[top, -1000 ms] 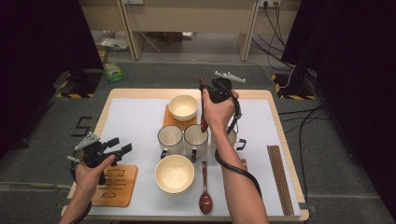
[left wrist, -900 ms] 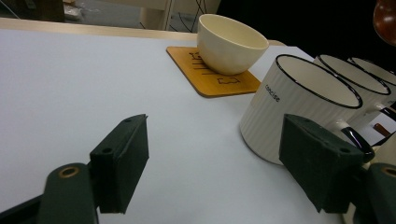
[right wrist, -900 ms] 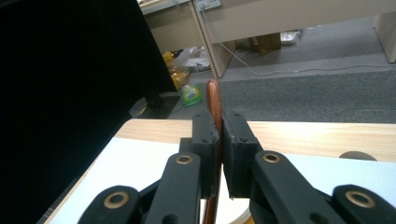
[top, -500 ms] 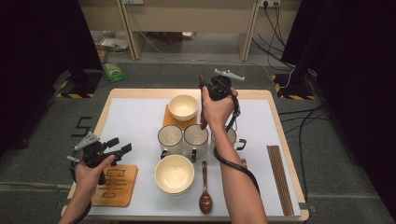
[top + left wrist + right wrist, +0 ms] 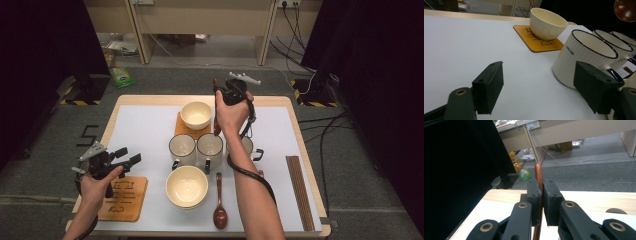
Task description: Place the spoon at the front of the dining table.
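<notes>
Right gripper [image 5: 541, 192] clamps wooden spoon [image 5: 538, 173] handle.

Two bowls [image 5: 196, 114], three mugs [image 5: 182, 149], two spoons [image 5: 220, 212], two coasters [image 5: 123, 198]

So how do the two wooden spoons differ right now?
The held spoon is clamped by its handle in the right gripper, lifted above the table; the loose spoon lies flat by the near bowl. The held one stands roughly upright; the loose one points its bowl toward the near edge. Both are dark brown wood.
</notes>
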Demonstrator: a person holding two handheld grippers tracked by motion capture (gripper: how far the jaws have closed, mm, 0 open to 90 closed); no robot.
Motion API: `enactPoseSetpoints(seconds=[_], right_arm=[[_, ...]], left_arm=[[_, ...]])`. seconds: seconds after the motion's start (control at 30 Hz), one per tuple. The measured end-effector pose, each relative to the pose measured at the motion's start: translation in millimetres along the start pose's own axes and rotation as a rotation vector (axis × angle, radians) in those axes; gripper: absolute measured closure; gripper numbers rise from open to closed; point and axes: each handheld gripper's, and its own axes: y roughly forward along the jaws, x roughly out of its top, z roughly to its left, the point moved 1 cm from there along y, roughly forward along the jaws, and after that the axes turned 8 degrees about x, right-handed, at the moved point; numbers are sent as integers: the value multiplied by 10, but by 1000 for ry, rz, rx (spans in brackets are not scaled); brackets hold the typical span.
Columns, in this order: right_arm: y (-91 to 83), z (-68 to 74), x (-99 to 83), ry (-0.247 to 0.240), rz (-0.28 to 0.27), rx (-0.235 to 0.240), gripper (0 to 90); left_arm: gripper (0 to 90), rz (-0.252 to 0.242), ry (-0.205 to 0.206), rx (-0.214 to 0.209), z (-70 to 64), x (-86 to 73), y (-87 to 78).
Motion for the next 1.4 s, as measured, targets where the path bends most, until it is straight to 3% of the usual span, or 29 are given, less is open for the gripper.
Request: enactPoseSetpoints(seconds=[1.4], right_arm=[[186,-173,36,21,10,-31,839]], left_arm=[[228,-2,-4,1,10,3,0]])
